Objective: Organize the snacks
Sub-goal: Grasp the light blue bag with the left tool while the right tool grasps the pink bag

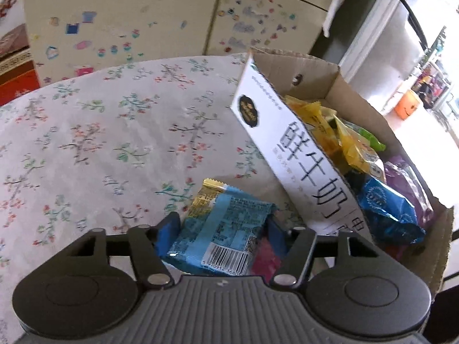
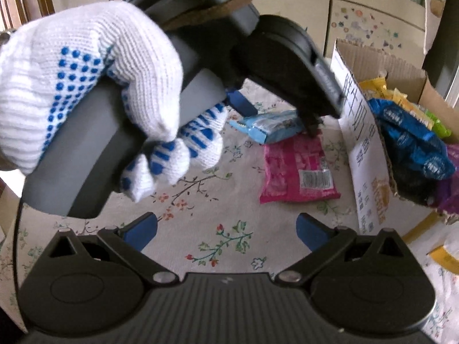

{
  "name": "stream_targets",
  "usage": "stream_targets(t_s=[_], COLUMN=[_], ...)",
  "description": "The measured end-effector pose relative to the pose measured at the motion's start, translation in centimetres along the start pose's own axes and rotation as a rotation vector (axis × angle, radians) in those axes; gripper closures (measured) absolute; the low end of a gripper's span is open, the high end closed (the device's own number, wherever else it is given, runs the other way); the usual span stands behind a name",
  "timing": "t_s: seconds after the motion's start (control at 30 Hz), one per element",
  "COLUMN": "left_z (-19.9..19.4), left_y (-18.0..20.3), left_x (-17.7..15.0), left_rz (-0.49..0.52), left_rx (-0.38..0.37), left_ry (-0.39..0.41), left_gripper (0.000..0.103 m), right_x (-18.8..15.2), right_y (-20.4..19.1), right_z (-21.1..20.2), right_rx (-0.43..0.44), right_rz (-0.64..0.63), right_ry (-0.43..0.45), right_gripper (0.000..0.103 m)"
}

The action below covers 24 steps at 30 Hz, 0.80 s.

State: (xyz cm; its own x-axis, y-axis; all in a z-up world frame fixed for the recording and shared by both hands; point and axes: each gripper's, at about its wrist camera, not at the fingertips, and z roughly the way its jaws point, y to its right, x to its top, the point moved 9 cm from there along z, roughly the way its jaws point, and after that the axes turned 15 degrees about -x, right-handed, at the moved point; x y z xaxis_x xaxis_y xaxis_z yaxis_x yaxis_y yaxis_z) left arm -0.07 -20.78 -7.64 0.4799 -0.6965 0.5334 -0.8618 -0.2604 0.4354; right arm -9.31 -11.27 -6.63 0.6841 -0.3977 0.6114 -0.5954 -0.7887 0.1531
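Observation:
My left gripper is shut on a light blue snack packet, its blue pads pressing on both sides just above the floral tablecloth. A pink snack packet lies flat on the cloth right under and in front of it. To the right stands an open cardboard box holding several snack bags in yellow, green, blue and purple. In the right wrist view a white gloved hand holds the left gripper over the light blue packet. My right gripper stands open over bare cloth, with nothing between its fingers.
A cream cabinet covered in small stickers stands behind the table. The table's far edge curves close to it. An orange bucket sits on the floor at the far right. A yellow-and-white bag lies at the right wrist view's right edge.

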Motion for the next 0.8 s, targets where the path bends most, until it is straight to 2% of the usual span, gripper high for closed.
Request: stream_targets(t_s=[0.3, 0.4, 0.5, 0.57, 0.67, 0.8], left_z=[-5.4, -7.5, -9.6, -10.8, -12.1, -13.0], left_y=[-5.3, -6.3, -6.3, -6.2, -6.1, -5.3], left_x=[0.2, 0.4, 1.1, 1.6, 2.2, 2.8], left_rz=[-0.151, -0.186, -0.159, -0.17, -0.192, -0.184], left_rx=[0.156, 0.156, 0.183, 0.168, 0.138, 0.113], left_ry=[0.103, 0.151, 0.189, 0.225, 0.269, 0.297], left_gripper=[0.04, 0.04, 0.04, 0.04, 0.04, 0.04], right_x=[1.5, 1.9, 2.1, 2.8, 3.5, 3.5], right_y=[0.4, 0.5, 0.9, 1.6, 1.5, 3.3], right_z=[-0.5, -0.2, -0.3, 0.2, 0.8, 2.7], right_rx=[-0.127, -0.211, -0.261, -0.304, -0.346, -0.408], right_rz=[0.007, 0.078, 0.247, 0.334, 0.36, 0.432], right_ry=[0.142, 0.165, 0.151, 0.166, 0.173, 0.125], right_gripper=[0.001, 0.001, 0.001, 0.001, 0.001, 0.001])
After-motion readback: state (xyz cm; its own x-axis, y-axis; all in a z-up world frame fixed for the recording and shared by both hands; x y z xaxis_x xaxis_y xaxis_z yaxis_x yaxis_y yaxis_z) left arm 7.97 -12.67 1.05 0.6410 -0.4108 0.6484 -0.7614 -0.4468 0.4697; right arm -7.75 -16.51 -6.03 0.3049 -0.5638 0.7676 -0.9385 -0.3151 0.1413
